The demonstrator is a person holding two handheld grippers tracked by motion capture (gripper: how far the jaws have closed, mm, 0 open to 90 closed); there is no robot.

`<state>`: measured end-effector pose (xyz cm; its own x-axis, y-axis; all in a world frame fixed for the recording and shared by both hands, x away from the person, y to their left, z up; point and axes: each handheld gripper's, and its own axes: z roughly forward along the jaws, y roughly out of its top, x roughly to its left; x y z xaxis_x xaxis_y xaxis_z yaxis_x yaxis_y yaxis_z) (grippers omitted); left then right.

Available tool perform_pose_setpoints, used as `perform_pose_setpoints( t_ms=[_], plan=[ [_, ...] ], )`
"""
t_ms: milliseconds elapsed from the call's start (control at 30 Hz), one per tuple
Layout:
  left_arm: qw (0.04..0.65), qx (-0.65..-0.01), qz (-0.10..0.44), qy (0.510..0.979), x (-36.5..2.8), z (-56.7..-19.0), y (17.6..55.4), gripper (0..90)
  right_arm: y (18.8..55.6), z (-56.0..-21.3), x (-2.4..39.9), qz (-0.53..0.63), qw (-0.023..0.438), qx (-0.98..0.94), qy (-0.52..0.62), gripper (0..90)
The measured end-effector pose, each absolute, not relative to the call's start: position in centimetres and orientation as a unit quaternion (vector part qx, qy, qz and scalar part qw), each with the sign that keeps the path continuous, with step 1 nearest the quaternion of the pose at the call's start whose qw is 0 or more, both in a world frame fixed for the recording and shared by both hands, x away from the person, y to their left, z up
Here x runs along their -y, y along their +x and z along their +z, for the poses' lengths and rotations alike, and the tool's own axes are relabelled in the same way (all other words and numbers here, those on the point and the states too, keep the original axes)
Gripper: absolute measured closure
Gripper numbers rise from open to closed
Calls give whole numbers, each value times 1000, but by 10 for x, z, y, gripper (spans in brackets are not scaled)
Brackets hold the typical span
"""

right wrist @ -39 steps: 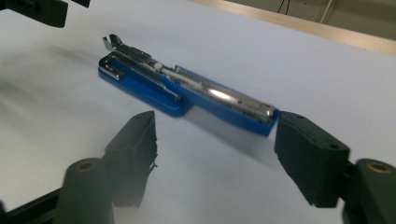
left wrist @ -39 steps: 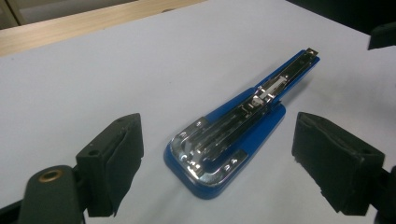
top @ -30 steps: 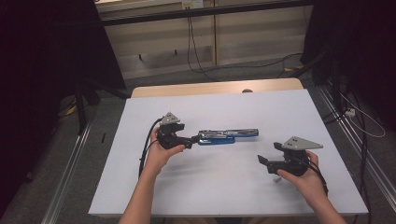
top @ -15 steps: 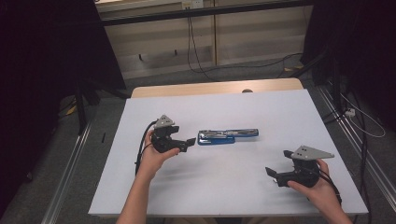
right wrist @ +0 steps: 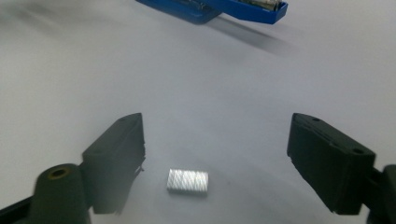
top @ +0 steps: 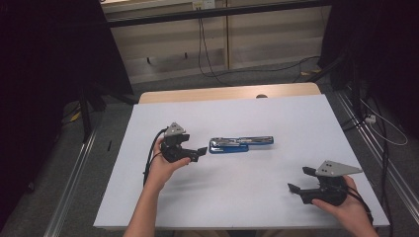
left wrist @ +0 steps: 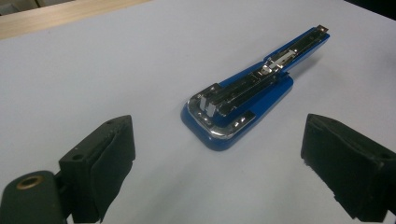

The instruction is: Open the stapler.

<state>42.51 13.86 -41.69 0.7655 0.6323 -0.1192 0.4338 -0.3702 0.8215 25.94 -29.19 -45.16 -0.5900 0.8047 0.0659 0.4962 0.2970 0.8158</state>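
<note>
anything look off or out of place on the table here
The blue stapler lies flipped open on the white table, its metal staple channel bare. A small strip of staples lies loose on the table, apart from it, between the open jaws of the right gripper, untouched.

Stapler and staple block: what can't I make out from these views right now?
- Stapler, right gripper view: the top edge cuts off most of it.
- Staple block, right gripper view: haze blurs it, so the staple count is unreadable; in the high view it is too small to pick out beside the right gripper.
- Stapler, left gripper view: whether staples sit in the open channel is too fine to tell. Left gripper fingers stand apart, short of it.
</note>
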Motion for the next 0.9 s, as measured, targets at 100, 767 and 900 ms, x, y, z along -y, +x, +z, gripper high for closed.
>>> perform_pose_setpoints(
  t_ms=[100, 767, 900],
  plan=[
    [454, -325, 109, 823, -138, -418, 425, 102, 254, -453, 297, 417, 181, -793, 405, 341],
    [459, -328, 104, 819, -136, -418, 426, 111, 260, -465, 293, 399, 155, -825, 370, 512],
    [457, -327, 105, 821, -137, -418, 427, 111, 260, -466, 286, 389, 152, -838, 352, 551]
  ],
)
